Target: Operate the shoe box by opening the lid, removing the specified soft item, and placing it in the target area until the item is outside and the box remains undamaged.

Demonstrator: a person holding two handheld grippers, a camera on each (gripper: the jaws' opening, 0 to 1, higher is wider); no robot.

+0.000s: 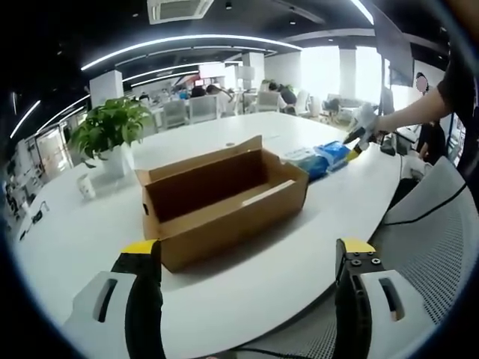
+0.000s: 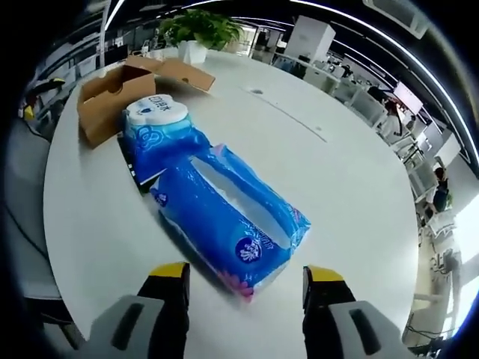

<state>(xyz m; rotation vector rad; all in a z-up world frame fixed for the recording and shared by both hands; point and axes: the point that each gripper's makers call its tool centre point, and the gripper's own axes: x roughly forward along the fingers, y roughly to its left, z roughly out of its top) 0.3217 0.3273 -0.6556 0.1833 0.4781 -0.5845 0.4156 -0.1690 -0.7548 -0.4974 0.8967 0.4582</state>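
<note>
My left claw [image 1: 247,258] gapes empty; box [image 1: 224,200] at 12 o'clock, lid open, on the counter [image 1: 299,247]. My right claw [image 2: 245,280] is spread too, holding nothing; blue tissue pack [image 2: 224,217] lies at its 12, outside the box.

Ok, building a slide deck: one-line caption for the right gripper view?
Open right gripper hovers over a blue tissue pack on the white table, the opened cardboard box behind.
</note>
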